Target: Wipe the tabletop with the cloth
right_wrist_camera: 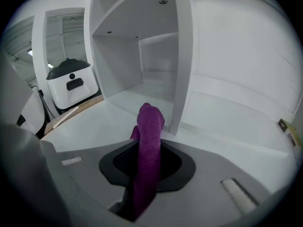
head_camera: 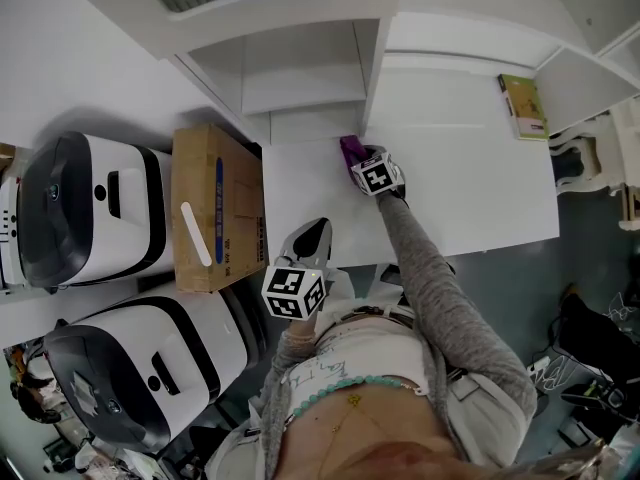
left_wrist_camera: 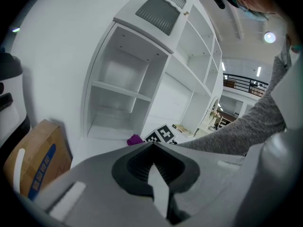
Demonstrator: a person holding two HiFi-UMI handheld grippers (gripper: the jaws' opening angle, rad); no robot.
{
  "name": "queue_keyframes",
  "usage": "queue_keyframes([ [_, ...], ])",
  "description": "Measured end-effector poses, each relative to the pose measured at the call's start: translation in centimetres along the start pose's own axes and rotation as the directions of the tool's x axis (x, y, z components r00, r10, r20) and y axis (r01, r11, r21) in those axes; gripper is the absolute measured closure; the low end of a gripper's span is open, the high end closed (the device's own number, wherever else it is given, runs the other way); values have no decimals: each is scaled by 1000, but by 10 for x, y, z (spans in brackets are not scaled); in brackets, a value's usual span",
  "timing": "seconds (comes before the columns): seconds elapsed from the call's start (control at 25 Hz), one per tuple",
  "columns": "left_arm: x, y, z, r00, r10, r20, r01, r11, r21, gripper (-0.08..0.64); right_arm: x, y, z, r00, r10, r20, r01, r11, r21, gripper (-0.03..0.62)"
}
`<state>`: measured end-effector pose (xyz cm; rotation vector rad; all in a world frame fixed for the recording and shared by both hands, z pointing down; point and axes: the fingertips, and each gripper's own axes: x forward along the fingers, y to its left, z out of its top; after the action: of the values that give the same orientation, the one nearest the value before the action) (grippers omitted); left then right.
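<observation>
Cloth: the purple cloth (head_camera: 351, 149) (right_wrist_camera: 149, 143) sits at the back of the desk, right at the foot of the upright white panel that divides the shelf unit; in the left claw view it shows as a small purple lump (left_wrist_camera: 135, 139).
Right claw: the right claw (head_camera: 362, 163) (right_wrist_camera: 147, 162) is clamped on the cloth, which runs as a narrow band between the two dark pads with its free end sticking out past them toward the panel.
Cloth on the surface: from these views I cannot tell whether the free end presses on the desk.
Left claw: the left claw (head_camera: 316, 230) (left_wrist_camera: 154, 171) has its jaws drawn together with only a thin pale sliver between them, and it has hold of nothing.
Left claw position: it hangs over the near edge of the desk, just beside the cardboard box, well apart from the cloth.
Desk: the white desk (head_camera: 470, 178) (right_wrist_camera: 90, 126) is mostly bare around the cloth.
Shelf unit: the white shelf unit (head_camera: 300, 68) (left_wrist_camera: 128, 93) (right_wrist_camera: 142, 56) stands along the back of the desk.
Cardboard box: the cardboard box (head_camera: 215, 208) (left_wrist_camera: 33, 164) lies at the left edge of the desk.
White machines: two white machines with dark lids (head_camera: 85, 213) (head_camera: 140, 363) stand left of the box; one shows in the right claw view (right_wrist_camera: 71, 82).
Book: a greenish book (head_camera: 523, 106) lies at the far right of the desk.
Arm: a grey sleeve (head_camera: 440, 308) reaches out to the right claw.
</observation>
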<state>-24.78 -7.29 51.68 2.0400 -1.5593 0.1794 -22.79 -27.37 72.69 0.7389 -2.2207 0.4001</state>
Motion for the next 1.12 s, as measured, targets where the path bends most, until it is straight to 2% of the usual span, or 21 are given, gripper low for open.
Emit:
queue_keyframes([
  [0.96, 45, -54, -1, 997, -68, -47, 70, 997, 37, 560, -35, -71, -32, 998, -55, -20, 56, 997, 58, 497],
  [1.12, 54, -67, -1, 995, -88, -57, 91, 995, 50, 560, -44, -86, -44, 997, -66, -36, 69, 993, 91, 497],
])
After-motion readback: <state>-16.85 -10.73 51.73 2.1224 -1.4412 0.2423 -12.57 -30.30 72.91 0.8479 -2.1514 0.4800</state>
